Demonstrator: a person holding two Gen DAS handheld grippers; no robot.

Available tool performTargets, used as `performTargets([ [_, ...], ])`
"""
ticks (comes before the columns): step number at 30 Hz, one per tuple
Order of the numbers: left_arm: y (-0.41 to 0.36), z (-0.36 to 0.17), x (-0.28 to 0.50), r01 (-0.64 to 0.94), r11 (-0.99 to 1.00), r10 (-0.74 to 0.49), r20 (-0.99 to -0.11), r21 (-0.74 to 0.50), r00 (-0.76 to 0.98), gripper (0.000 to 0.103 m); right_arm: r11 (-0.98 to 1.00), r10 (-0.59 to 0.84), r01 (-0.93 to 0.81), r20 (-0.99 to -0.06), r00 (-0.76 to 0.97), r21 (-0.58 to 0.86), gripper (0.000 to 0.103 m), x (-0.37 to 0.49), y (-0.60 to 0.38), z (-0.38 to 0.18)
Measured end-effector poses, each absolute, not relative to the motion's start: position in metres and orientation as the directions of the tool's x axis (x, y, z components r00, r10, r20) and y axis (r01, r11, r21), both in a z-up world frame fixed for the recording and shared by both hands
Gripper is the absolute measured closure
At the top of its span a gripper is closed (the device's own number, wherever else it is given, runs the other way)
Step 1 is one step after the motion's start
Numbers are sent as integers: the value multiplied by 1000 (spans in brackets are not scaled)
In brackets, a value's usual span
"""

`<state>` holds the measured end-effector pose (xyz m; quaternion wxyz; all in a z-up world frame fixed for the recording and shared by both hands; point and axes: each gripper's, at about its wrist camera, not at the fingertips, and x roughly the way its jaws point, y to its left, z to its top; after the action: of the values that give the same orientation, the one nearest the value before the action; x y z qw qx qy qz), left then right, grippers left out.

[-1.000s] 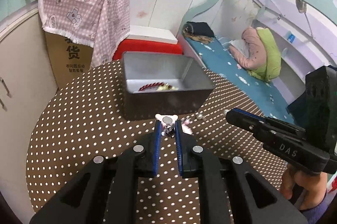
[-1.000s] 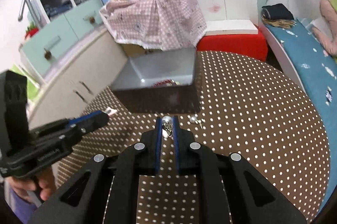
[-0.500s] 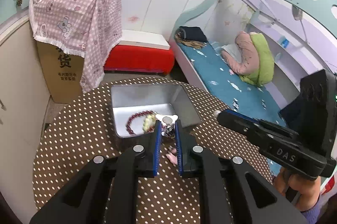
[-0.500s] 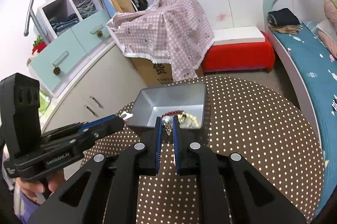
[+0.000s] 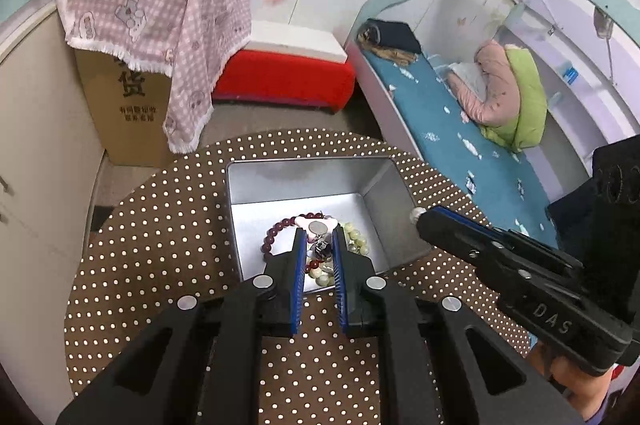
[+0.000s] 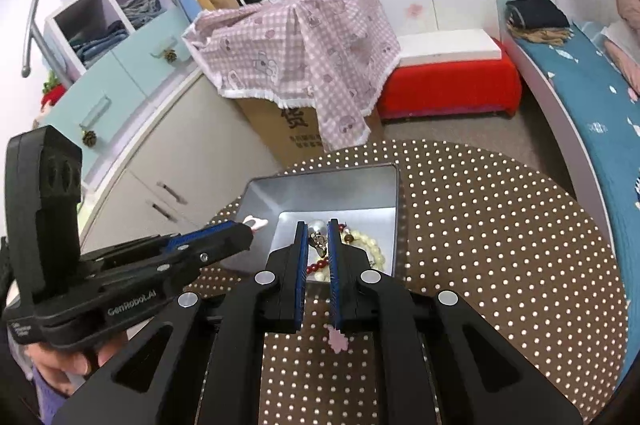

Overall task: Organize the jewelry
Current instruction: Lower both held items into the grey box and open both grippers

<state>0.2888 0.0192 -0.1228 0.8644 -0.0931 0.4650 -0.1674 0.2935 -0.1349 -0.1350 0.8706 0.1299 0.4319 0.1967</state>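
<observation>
Two grippers hover over one metal tin [image 5: 394, 185] on the polka-dot table [image 5: 160, 233] — left gripper [image 5: 319, 243] clamped on a pink-and-silver earring [image 5: 316, 227], right gripper [image 6: 318, 239] clamped on a pearl earring [image 6: 317, 227]. Two bead bracelets lie inside the tin — one dark red [image 5: 270, 237], one pale green [image 5: 356, 235]. One pink flower piece [image 6: 337, 340] lies on the table.

Your left gripper [image 5: 319, 242] points steeply down, blue-padded jaws nearly closed, pinching a small metal earring with pink flower piece [image 5: 316, 227]. Your right gripper [image 6: 318, 231] is angled down too, jaws nearly closed on a small pearl-topped metal earring [image 6: 318, 230]. A hand [image 6: 72, 361] grips the left handle.
</observation>
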Motion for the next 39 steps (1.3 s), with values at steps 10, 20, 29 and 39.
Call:
performTargets([
  [10,12,-135,295,193,935,-354,-799,-296,486,91,894,444,-203,-728,522,400,93,302,-135,-157],
  [20,11,-139,295,185,939,-344,-804,-290,484,91,893,445,-200,-732,516,403,93,302,-137,-162],
  [29,10,-135,292,177,938,-348,-802,-300,486,72,889,454,-200,-731,510,413,92,303,-138,-162],
  [39,8,-133,289,182,937,-351,-798,-300,490,72,887,456,-195,-730,509,418,92,304,-139,-163],
])
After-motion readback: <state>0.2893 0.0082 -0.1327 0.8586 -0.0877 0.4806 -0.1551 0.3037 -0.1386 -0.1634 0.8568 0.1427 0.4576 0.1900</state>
